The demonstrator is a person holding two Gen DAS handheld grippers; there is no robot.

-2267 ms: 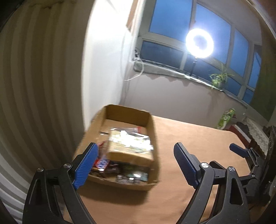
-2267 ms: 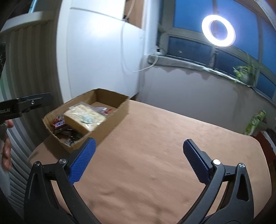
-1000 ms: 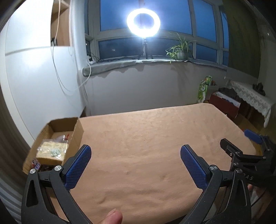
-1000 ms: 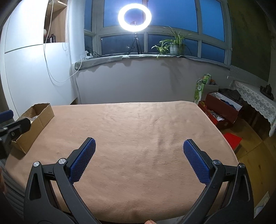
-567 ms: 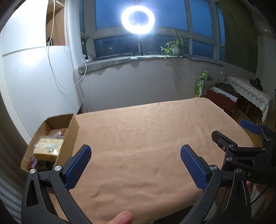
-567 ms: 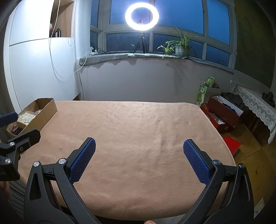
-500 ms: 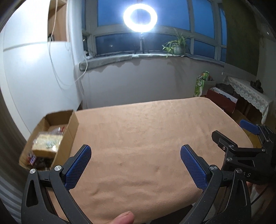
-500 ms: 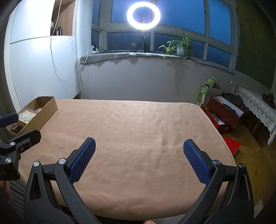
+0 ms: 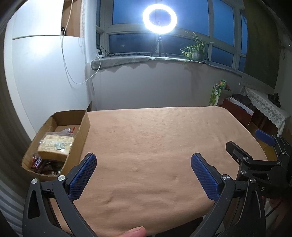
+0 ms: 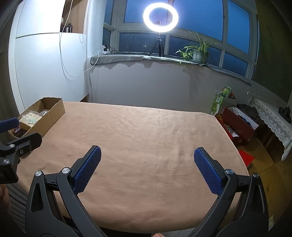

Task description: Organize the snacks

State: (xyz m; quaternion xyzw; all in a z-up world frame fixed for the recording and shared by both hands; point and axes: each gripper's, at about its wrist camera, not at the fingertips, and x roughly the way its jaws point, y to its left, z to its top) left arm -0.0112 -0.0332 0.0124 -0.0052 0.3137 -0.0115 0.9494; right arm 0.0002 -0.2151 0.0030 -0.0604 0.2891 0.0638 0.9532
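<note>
Here both tongs, left (image 9: 143, 174) and right (image 10: 147, 168), gape wide, empty, over the tan surface (image 9: 155, 138). Snacks lie in the box (image 9: 83, 131) at its left edge; wrapper lettering unreadable.

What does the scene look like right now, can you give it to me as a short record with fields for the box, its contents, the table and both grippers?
box: open cardboard box at the table's far left edge
contents: a large clear-wrapped tan snack pack on top, small dark wrapped bars at the near end
table: tan cloth, no snacks lying on it
left gripper: open, empty, above the near edge
right gripper: open, empty, above the near edge
background: lit ring light and potted plant on the windowsill
</note>
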